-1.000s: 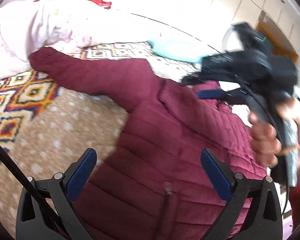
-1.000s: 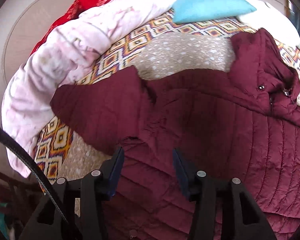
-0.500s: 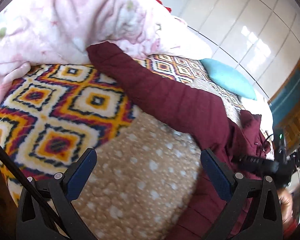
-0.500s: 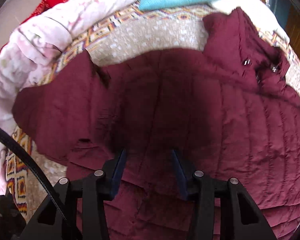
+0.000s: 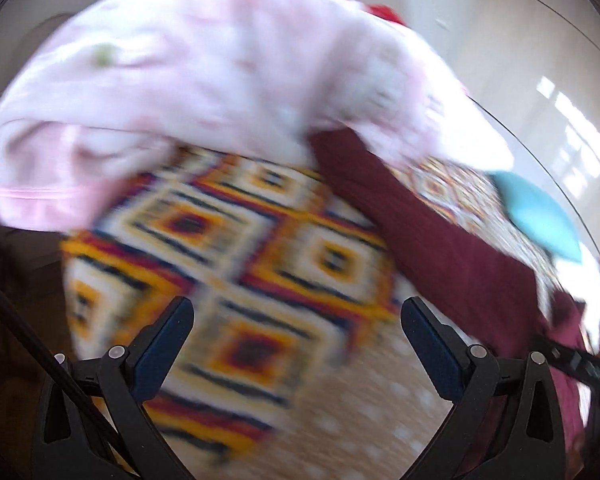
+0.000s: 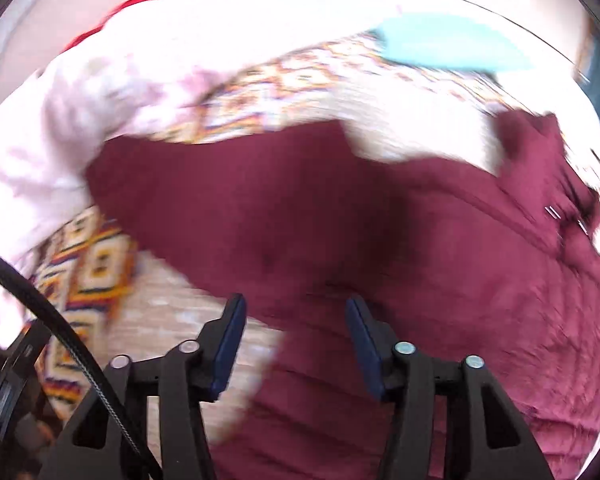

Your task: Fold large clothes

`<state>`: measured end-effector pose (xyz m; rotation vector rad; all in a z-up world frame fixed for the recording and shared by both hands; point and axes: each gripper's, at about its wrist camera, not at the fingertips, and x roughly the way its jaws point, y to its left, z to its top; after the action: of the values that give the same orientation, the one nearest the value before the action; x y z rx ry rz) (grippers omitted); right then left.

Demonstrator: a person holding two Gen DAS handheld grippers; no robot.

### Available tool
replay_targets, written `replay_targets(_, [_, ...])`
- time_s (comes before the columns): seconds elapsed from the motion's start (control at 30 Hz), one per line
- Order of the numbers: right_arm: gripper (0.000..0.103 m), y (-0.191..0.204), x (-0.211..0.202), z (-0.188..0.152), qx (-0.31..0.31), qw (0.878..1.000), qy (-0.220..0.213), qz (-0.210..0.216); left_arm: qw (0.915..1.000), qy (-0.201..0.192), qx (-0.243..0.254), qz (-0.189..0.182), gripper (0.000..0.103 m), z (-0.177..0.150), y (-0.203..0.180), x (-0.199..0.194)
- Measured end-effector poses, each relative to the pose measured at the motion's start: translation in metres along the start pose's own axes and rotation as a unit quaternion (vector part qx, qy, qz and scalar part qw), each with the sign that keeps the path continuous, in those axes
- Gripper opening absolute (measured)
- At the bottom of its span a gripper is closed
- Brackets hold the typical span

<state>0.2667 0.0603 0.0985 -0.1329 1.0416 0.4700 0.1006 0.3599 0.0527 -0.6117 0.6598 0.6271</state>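
Maroon quilted jacket (image 6: 439, 248) is lying spread across the bed (image 5: 260, 264), its sleeve (image 5: 411, 216) reaching toward the far-edge pink duvet (image 5: 188, 80). Left gripper (image 5: 298, 344) and right gripper (image 6: 296, 340) are hovering with fingers spread, holding nothing. Sleeve is possibly tucked under the duvet, risking a snag.

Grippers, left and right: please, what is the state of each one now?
Left gripper: open, holding nothing, over the blanket.
Right gripper: open, holding nothing, above the jacket.
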Motion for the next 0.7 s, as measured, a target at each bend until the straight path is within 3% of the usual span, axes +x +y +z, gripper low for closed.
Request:
replay_targets(0.07, [0.076, 0.036, 0.011, 0.009, -0.027, 1.0, 0.0, 0.016, 0.9991, -0.013, -0.025, 0.032, 0.103, 0.011, 0.023, 0.004])
replay_targets(0.17, [0.078, 0.087, 0.04, 0.025, -0.065, 0.998, 0.005, 0.012, 0.9959, -0.025, -0.055, 0.067, 0.103, 0.023, 0.052, 0.009])
replay_targets(0.3, [0.078, 0.144, 0.089, 0.045, -0.104, 0.994, 0.025, -0.002, 0.9938, -0.014, -0.087, 0.068, 0.103, 0.029, 0.073, 0.019])
replay_targets(0.5, [0.078, 0.202, 0.151, 0.063, -0.148, 0.987, 0.039, -0.052, 0.9946, 0.01, -0.088, 0.055, 0.103, 0.03, 0.074, 0.034])
replay_targets(0.53, [0.075, 0.205, 0.156, 0.064, -0.15, 0.986, 0.042, -0.065, 0.9948, 0.01, -0.088, 0.051, 0.103, 0.03, 0.073, 0.034])
replay_targets(0.57, [0.045, 0.206, 0.161, 0.065, -0.15, 0.984, 0.046, -0.083, 0.995, 0.01, -0.087, 0.048, 0.103, 0.03, 0.073, 0.035])
replay_targets(0.63, [0.014, 0.202, 0.161, 0.07, -0.13, 0.985, 0.051, -0.097, 0.9956, 0.012, -0.085, 0.036, 0.103, 0.03, 0.07, 0.034])
replay_targets(0.67, [0.007, 0.198, 0.151, 0.074, -0.118, 0.988, 0.045, -0.087, 0.9959, 0.012, -0.085, 0.027, 0.103, 0.029, 0.068, 0.033])
replay_targets(0.7, [0.006, 0.193, 0.139, 0.076, -0.109, 0.99, 0.035, -0.079, 0.9963, 0.013, -0.083, 0.019, 0.103, 0.028, 0.065, 0.032])
